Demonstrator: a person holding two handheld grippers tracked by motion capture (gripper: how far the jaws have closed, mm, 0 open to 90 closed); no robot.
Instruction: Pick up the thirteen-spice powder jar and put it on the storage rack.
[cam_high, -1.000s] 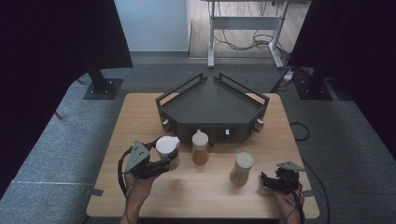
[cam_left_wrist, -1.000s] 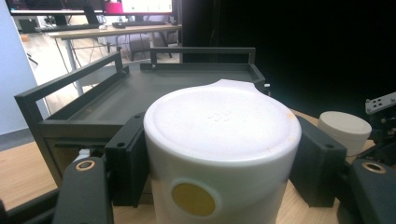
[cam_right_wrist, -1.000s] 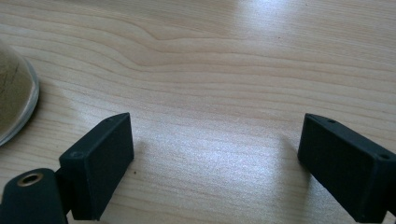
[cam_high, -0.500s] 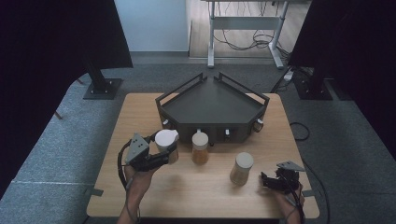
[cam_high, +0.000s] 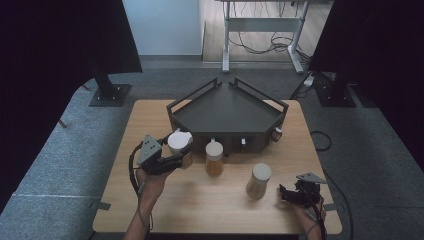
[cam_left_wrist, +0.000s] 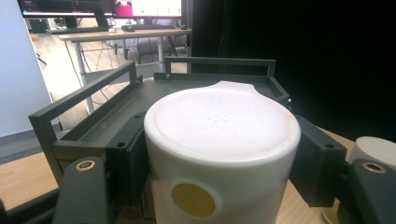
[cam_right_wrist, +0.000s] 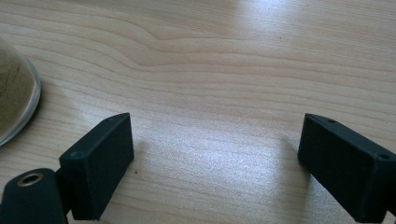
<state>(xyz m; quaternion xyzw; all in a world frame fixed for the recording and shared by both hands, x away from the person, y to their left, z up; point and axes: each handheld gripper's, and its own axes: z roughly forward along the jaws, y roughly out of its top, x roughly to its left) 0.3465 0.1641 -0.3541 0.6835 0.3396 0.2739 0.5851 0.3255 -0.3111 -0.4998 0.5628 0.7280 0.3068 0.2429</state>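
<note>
Dark curtains on both sides, grey carpet, and a wooden tabletop (cam_high: 190, 200) in the middle with a black angular tray (cam_high: 225, 112) sitting at the far edge. Three jars with white lids are out in front of it.

So the left tool (cam_high: 181, 159) is clamped on the leftmost jar (cam_high: 180, 145), pads squeezing its body from both sides. In the left gripper view you're looking right down on the white lid (cam_left_wrist: 219, 121) with the tray rails just behind it. Compared to a second ago, that jar has crept away from the person and toward the near left corner of the tray, and it looks a touch higher too. Not dramatic, but it's clearly on the move, whereas the other two jars haven't budged.

Middle jar (cam_high: 214, 157) with the orange stuff stands just in front of the tray wall. The third jar (cam_high: 259, 180) is off to the right, near the right tool (cam_high: 285, 192), which is resting low on the tabletop with its jaws wide apart and nothing between them, just bare wood in its own view, jar edge off to one side.

My read: the carried jar is headed up into the tray, and it needs a bit more lift to clear that rail. Other two are probably next.
</note>
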